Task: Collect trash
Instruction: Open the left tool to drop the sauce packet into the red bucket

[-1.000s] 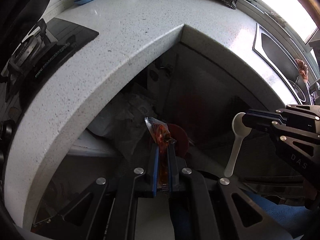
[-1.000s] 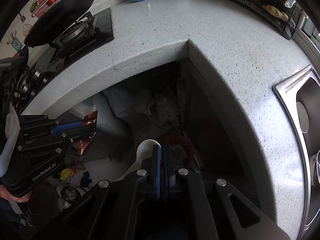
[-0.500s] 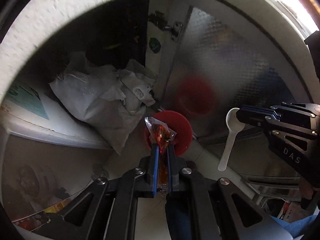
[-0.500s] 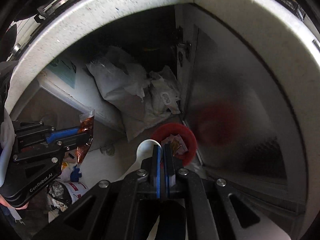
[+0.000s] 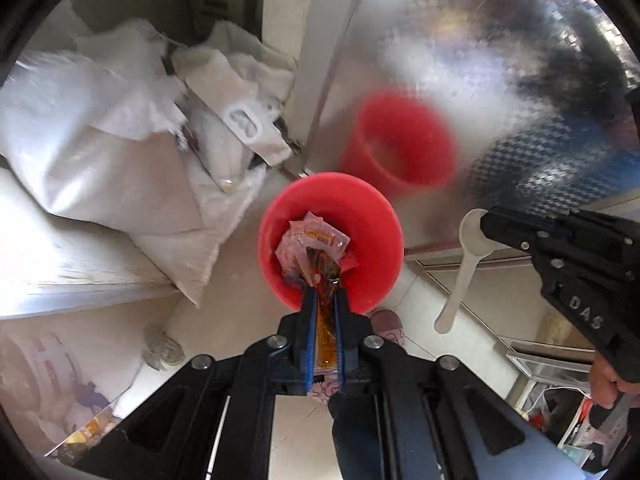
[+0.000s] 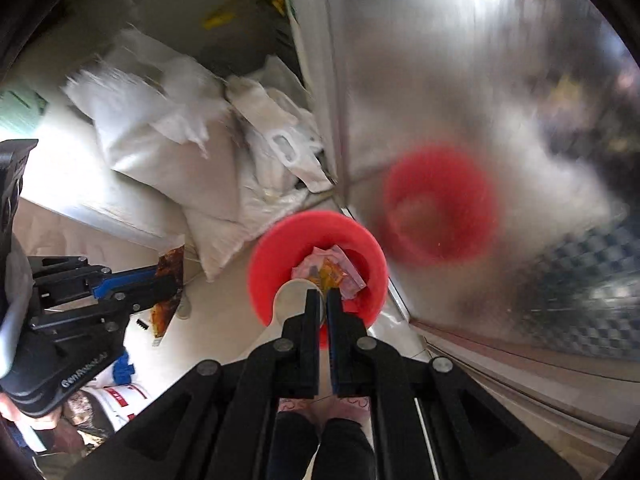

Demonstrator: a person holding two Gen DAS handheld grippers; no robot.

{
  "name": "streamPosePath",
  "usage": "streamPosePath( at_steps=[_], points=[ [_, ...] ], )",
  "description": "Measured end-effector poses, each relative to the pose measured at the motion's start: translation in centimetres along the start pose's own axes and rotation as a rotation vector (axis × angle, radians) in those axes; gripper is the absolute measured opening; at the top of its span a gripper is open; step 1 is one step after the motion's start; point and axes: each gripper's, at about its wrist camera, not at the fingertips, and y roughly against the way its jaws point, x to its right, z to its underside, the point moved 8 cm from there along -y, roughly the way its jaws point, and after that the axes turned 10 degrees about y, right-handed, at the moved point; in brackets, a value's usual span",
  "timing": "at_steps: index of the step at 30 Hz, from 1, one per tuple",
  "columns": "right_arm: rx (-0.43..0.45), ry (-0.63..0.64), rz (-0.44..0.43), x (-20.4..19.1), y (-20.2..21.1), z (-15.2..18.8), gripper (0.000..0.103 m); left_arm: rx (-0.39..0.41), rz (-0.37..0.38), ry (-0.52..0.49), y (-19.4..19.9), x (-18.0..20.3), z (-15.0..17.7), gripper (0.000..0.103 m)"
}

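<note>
The left gripper (image 5: 325,296) was clamped on a crinkly orange sauce packet (image 5: 325,276) right over the round red plastic bin (image 5: 374,216), while the right gripper (image 6: 323,295) pinched a white plastic spoon (image 5: 464,256), hanging just off to the bin's side.

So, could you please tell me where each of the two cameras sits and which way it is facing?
Left wrist: sits on the left tongs, looking down at the red bin on the floor; they clamp an orange wrapper; the right tongs with a white spoon show at right.
Right wrist: sits on the right tongs, looking down at the bin; a hand grips the left tongs at left.
Shared: bin, both tongs, white sacks, metal panel.
</note>
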Motion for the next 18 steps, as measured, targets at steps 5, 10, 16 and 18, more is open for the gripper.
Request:
streamPosePath(
  at_steps=[5, 10, 16, 18],
  points=[
    [-0.024, -0.007, -0.003, 1.2, -3.3, 0.9, 0.003, -0.051, 0.026, -0.012, -3.3, 0.4, 0.1, 0.009],
    [-0.033, -0.036, 0.006, 2.5, -4.0, 1.4, 0.003, -0.074, 0.052, -0.029, -5.1, 1.3, -0.2, 0.021],
    [-0.048, -0.057, 0.007, 3.2, -4.4, 1.6, 0.003, -0.069, 0.02, -0.085, -4.9, 2.1, -0.7, 0.033],
    [-0.048, -0.053, 0.006, 3.2, -4.3, 1.4, 0.003, -0.066, 0.002, -0.091, -4.8, 2.0, -0.9, 0.033]
  ],
)
